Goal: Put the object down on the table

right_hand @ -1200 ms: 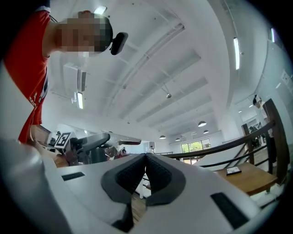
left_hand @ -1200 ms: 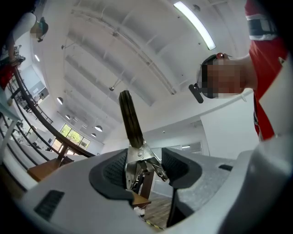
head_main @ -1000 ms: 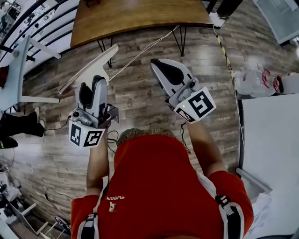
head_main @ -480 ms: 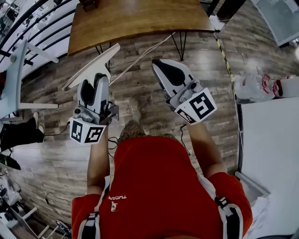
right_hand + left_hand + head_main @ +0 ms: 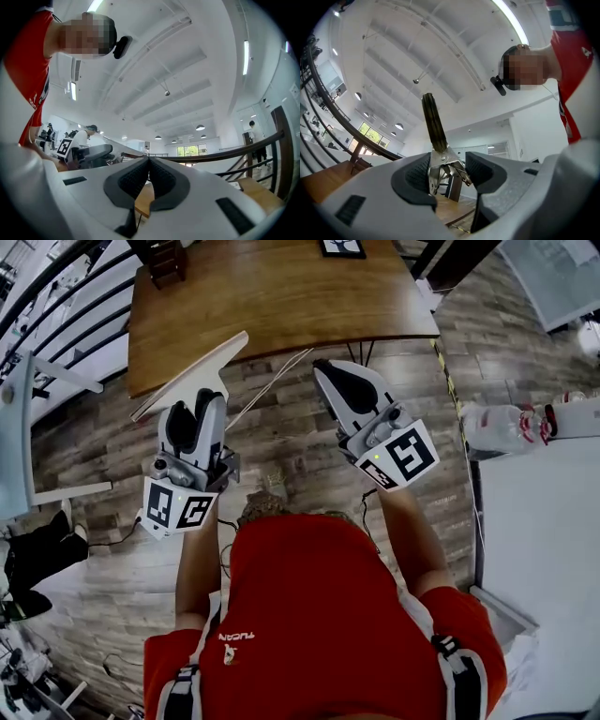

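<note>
Left gripper (image 5: 192,416): your jaws pinch the metal bracket of the flat white object (image 5: 192,373), which angles toward the upper left, near the edge of the wooden table (image 5: 281,287). Right gripper (image 5: 343,386): pressed together, empty. Carry the object fully over the tabletop at frame top and lower it flat before you let go.

Bright, even indoor light throughout. Ceiling light strips (image 5: 512,21) are clipping to pure white in both gripper views, and the far windows (image 5: 190,151) are blowing out too. The bladed tool (image 5: 434,124) is reading dark, backlit against the white ceiling. In the head view the wooden table (image 5: 281,287) and plank floor (image 5: 300,446) are showing soft sheen with only faint shadows. Fisheye is bending the edges hard, and black vignette is cutting the gripper-view corners. Nearest foreground is going soft.
</note>
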Demonstrator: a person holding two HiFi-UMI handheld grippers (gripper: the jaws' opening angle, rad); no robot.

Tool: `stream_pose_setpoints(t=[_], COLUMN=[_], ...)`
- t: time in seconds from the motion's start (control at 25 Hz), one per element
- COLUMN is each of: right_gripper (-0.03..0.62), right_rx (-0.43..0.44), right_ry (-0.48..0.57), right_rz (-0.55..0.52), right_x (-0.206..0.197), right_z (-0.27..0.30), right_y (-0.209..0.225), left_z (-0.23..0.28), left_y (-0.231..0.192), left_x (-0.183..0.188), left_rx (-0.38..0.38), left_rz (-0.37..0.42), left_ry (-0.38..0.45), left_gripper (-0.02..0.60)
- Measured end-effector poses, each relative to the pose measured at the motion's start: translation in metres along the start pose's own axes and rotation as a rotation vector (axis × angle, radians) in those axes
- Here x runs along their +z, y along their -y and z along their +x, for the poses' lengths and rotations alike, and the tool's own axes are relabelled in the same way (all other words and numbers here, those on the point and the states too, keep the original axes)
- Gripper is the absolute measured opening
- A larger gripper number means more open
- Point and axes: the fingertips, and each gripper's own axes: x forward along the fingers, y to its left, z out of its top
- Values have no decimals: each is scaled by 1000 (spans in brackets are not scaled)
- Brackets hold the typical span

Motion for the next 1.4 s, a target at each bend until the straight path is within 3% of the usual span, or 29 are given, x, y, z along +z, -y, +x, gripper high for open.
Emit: stream_pose_setpoints(t=[0.4, 0.72, 1.12, 1.4], right_gripper=[25, 25, 25, 25], right_rx=[-85, -129, -60, 2], right_ry=[-21, -67, -79, -79], right_rz=[17, 11, -2, -14], right_x=[-30, -49, -71, -81], right_z=[106, 129, 156, 165], right_y=[61, 103, 170, 226], left_z=[68, 105, 153, 195], left_y=[-108, -144, -169, -178], left_x=[-20, -54, -104, -139], left_rx=[-74, -87, -18, 49], left_rz=[-17, -68, -98, -70], left_ry=[-73, -138, -211, -249], left_gripper=[222, 222, 222, 222])
